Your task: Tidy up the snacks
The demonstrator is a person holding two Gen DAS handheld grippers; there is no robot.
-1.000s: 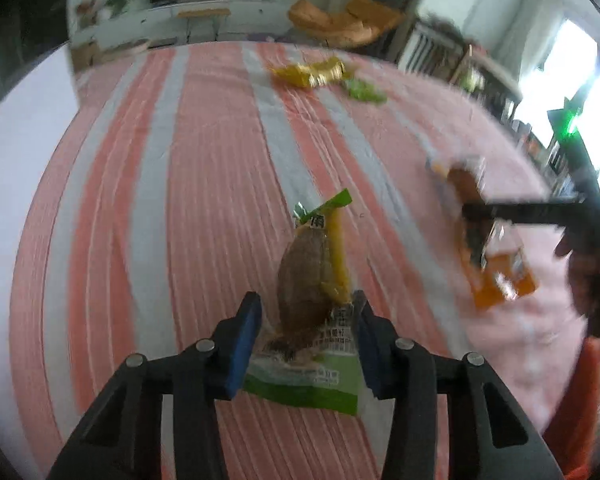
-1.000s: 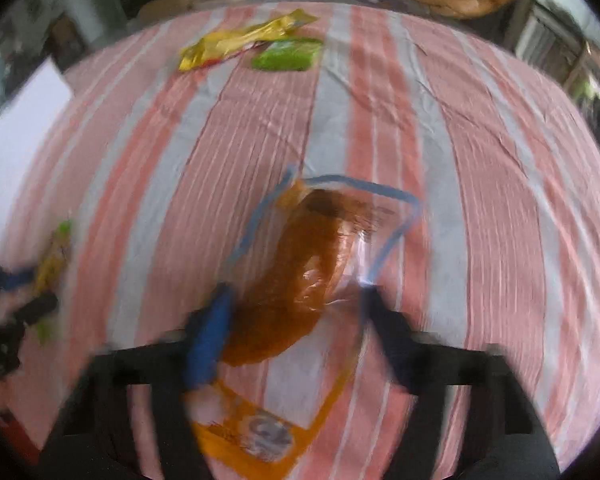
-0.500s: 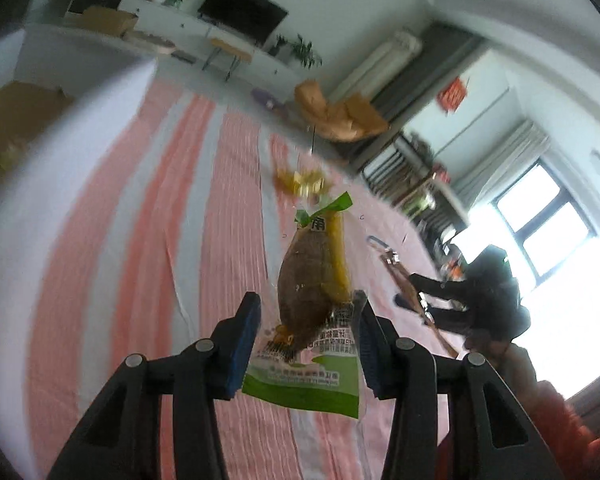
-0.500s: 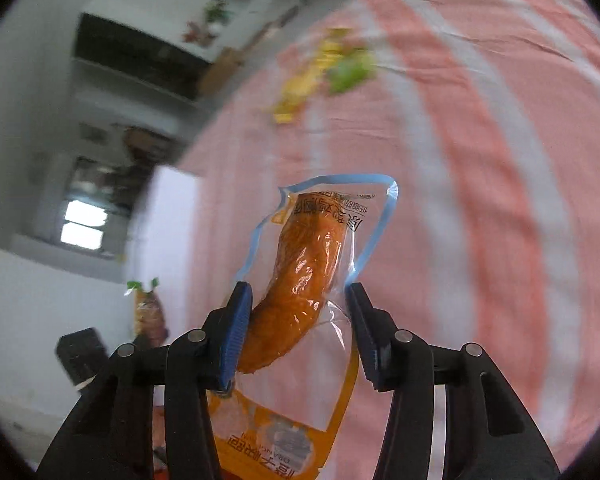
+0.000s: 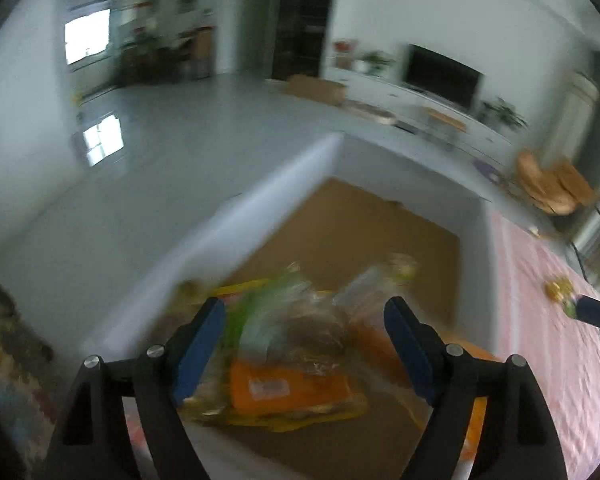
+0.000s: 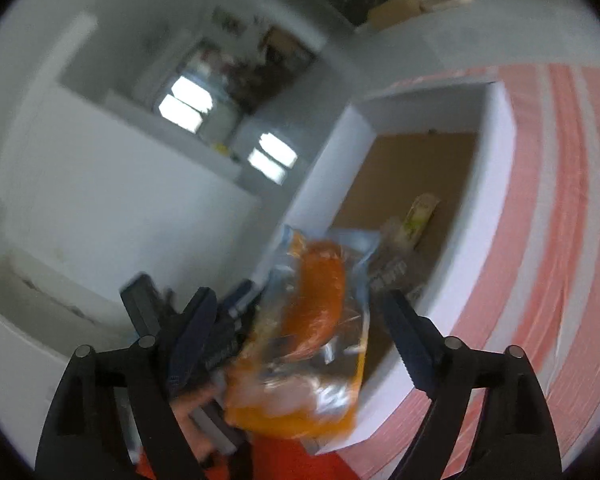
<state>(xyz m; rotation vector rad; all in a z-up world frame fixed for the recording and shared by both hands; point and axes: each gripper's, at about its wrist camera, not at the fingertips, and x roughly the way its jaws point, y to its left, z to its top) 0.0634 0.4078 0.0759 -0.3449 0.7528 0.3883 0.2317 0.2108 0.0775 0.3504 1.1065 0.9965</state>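
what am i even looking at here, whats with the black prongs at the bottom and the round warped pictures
The black prongs are handheld grippers, one in each of a person's hands, each with a fisheye camera looking along its two fingers; that explains the round warping. One picture is from the left gripper, the other from the right gripper. Both hang over a white box with a brown floor, standing on a red and white striped cloth. Both sets of jaws are spread wide. A green snack pack sits blurred between the left ones, over other packs in the box. An orange sausage pack seems to be dropping from the right ones.
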